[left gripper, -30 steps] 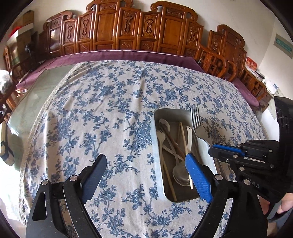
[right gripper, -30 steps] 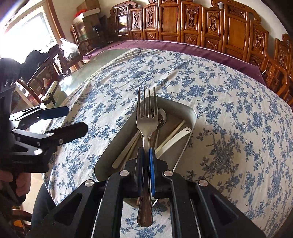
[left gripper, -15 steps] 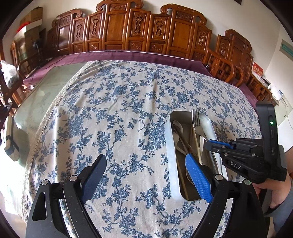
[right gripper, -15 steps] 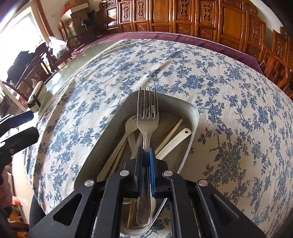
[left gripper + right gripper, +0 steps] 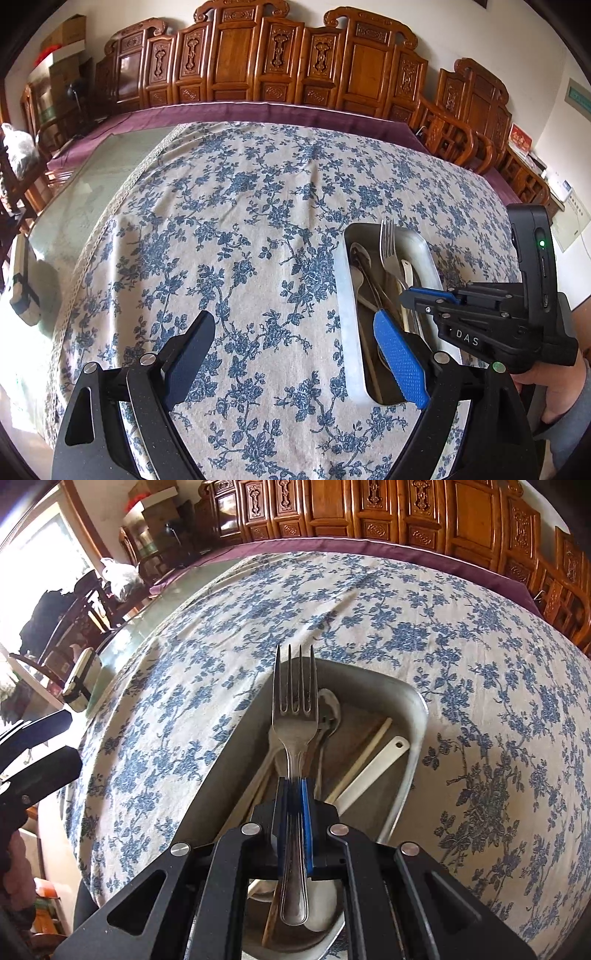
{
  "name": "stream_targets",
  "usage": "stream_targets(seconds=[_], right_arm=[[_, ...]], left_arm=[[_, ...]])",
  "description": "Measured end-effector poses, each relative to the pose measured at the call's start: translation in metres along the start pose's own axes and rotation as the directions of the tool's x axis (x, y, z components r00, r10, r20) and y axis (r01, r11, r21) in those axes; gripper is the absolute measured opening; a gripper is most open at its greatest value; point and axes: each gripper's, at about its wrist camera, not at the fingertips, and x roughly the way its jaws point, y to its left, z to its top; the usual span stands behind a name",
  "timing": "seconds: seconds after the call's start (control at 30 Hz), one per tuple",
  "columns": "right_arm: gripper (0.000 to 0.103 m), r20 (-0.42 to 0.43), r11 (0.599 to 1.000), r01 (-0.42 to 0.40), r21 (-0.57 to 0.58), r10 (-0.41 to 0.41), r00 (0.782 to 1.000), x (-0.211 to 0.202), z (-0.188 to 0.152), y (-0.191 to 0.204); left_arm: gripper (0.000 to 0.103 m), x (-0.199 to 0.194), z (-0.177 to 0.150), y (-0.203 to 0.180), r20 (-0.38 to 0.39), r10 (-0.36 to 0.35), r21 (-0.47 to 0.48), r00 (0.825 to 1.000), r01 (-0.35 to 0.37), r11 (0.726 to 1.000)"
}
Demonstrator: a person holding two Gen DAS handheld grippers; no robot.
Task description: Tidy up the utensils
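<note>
The right gripper (image 5: pixel 294 794) is clamped tight on the neck of the fork (image 5: pixel 294 716), blue pads pinching the handle from both sides; compared with a second ago it has come down and in over the metal tray (image 5: pixel 415 746), so the fork now hangs along the tray's length with its prongs poking just past the far rim; before, the tray sat further ahead and the handle end hung over the cloth. In the last half second it has hardly budged (a settle, I'd say, before letting go). The tray already holds a spoon (image 5: pixel 328 709), a white ladle handle (image 5: pixel 373 771) and a pale chopstick (image 5: pixel 364 751), all lying roughly lengthwise; the fork looks lined up to join them. The left gripper (image 5: pixel 291 349) has its jaws wide apart over the flowered tablecloth (image 5: pixel 229 206), nothing between them; it has kept that spread throughout, parked just beside the tray. Judging from this, the fork is nearly home; what remains is a release, and nothing loose shows on the cloth.
</note>
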Motion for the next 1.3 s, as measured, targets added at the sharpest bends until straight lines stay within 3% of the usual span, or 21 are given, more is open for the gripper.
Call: stream_targets(seconds=[0.13, 0.43, 0.83, 1.1, 1.17, 1.3], right_arm=[[0.008, -0.001, 1.0, 0.004, 0.003, -0.004, 1.0, 0.001, -0.001, -0.001], [0.012, 0.088, 1.0, -0.02, 0.001, 0.02, 0.996, -0.021, -0.002, -0.002], [0.012, 0.185, 0.999, 0.031, 0.017, -0.034, 0.982, -0.071, -0.028, -0.013], [0.045, 0.256, 0.997, 0.068, 0.039, -0.076, 0.964, -0.116, -0.061, -0.02], [0.066, 0.28, 0.994, 0.093, 0.054, -0.104, 0.954, -0.129, -0.073, -0.023], [0.086, 0.317, 0.988, 0.124, 0.089, -0.146, 0.937, -0.152, -0.095, -0.029]], left_arm=[[0.084, 0.001, -0.001, -0.001, 0.0, 0.0, 0.004, 1.0, 0.0, 1.0], [0.084, 0.0, -0.002, -0.002, 0.002, 0.0, 0.008, 1.0, 0.0, 1.0], [0.084, -0.016, -0.006, -0.024, 0.024, 0.015, 0.024, 1.0, -0.015, 1.0], [0.094, -0.039, -0.02, -0.049, 0.064, 0.021, 0.03, 0.998, -0.023, 0.999], [0.095, -0.044, -0.024, -0.055, 0.073, 0.025, 0.031, 0.997, -0.028, 0.999], [0.095, -0.056, -0.034, -0.074, 0.082, 0.033, 0.064, 0.996, -0.038, 0.997]])
